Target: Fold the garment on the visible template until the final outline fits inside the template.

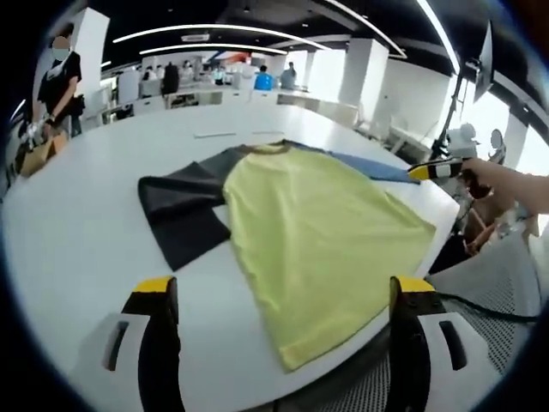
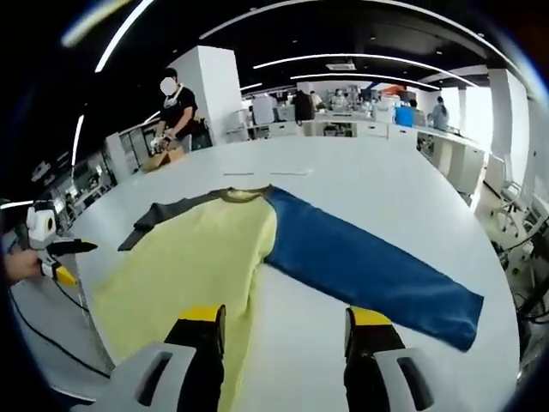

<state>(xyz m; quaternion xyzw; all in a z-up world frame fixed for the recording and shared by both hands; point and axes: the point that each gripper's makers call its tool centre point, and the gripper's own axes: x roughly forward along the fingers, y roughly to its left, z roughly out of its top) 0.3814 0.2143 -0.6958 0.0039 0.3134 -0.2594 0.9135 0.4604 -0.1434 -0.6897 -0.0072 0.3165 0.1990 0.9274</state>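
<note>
1. In the left gripper view, the white table (image 1: pixel 77 232) runs wide and bare on the left, out to its curved far edge.
2. The garment (image 1: pixel 317 232) lies flat mid-table: yellow body, dark grey sleeve (image 1: pixel 184 215) spread leftward, blue sleeve (image 1: pixel 373 167) toward the far right.
3. Its yellow hem lies close along the table's near right edge.
4. The left gripper (image 1: pixel 283 318) hovers released, jaws spread wide, holding nothing, near the hem.
5. The right gripper (image 1: pixel 437 170) enters from the right beside the blue sleeve.
6. In the right gripper view, the garment (image 2: pixel 193 257) lies left, the blue sleeve (image 2: pixel 369 266) stretching right toward the table (image 2: pixel 360 184) edge.
7. The right gripper (image 2: pixel 279 343) is likewise released, jaws apart over bare tabletop.
</note>
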